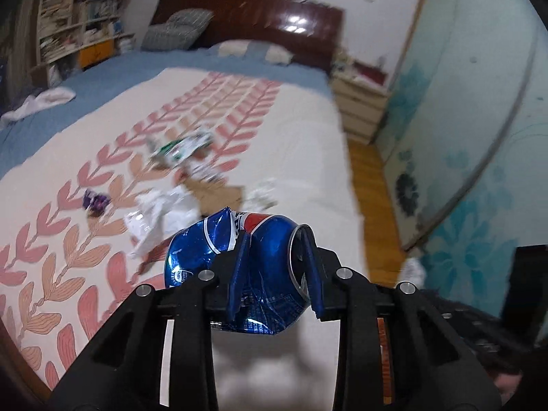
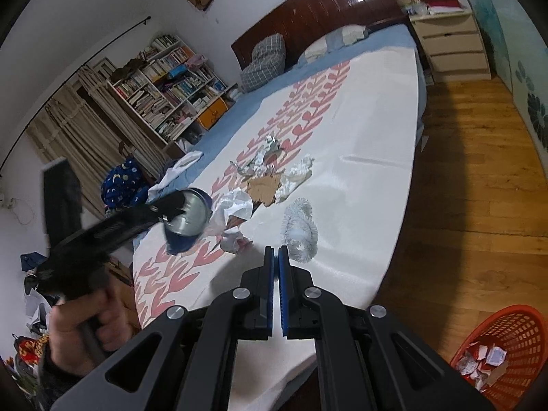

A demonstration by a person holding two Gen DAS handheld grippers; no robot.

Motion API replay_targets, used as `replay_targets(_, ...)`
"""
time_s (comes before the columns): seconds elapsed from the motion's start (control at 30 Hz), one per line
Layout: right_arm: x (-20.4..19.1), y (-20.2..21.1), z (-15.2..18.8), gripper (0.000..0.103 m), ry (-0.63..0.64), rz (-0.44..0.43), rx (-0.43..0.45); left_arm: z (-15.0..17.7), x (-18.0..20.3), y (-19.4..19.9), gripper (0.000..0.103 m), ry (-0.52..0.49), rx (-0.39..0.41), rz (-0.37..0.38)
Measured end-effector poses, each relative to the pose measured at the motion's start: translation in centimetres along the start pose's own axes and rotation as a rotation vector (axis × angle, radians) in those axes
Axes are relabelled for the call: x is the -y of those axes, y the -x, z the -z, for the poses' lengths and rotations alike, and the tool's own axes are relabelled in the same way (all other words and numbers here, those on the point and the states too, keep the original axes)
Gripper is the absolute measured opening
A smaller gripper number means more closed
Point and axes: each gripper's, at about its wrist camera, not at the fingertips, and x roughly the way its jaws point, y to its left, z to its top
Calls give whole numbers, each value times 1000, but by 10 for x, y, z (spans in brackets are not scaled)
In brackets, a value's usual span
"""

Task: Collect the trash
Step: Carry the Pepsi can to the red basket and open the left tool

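My left gripper (image 1: 274, 274) is shut on a crushed blue soda can (image 1: 263, 250) and holds it above the bed; the can also shows in the right wrist view (image 2: 188, 217). My right gripper (image 2: 276, 257) is shut and empty over the bed's near edge. Trash lies on the patterned bedspread (image 2: 359, 109): crumpled white plastic (image 2: 236, 205), torn brown cardboard (image 2: 263, 186), crumpled white paper (image 2: 298, 171), foil-like wrappers (image 2: 263, 157), a small paper ball (image 2: 234, 239). A red mesh basket (image 2: 510, 342) holding scraps stands on the floor at right.
A white fluffy slipper (image 2: 299, 229) lies on the bed near my right gripper. Wooden floor (image 2: 462, 188) runs along the bed's right side. A cream nightstand (image 2: 452, 44), dark headboard (image 2: 325, 10), bookshelf (image 2: 167, 82) and wardrobe wall (image 1: 462, 120) surround the bed.
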Motion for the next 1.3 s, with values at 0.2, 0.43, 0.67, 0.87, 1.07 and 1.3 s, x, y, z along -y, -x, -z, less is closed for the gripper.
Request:
replay_targets(0.2,17,89,12,4,13,62,97,6,87,32,30,-93,30,175)
replay_targets(0.43,96,227,50,4,-74,307,217,38,210,18,30,-260,-72,397)
replay_targets(0.67,197,250,112,4,-228,479,83,105,314,-81,30,-476,-292,485)
replay_targets(0.87,255,216,167,4,-331,487,-61,184,343,-176,29,-557,-552,436)
replay_targets(1.07,260,179,177,4,-338,476,-94,188,340,-189,29,-570,-578,407)
replay_targets(1.3,266,167,174,7,-344,482,-95,188,341,-192,29,-571,-583,397)
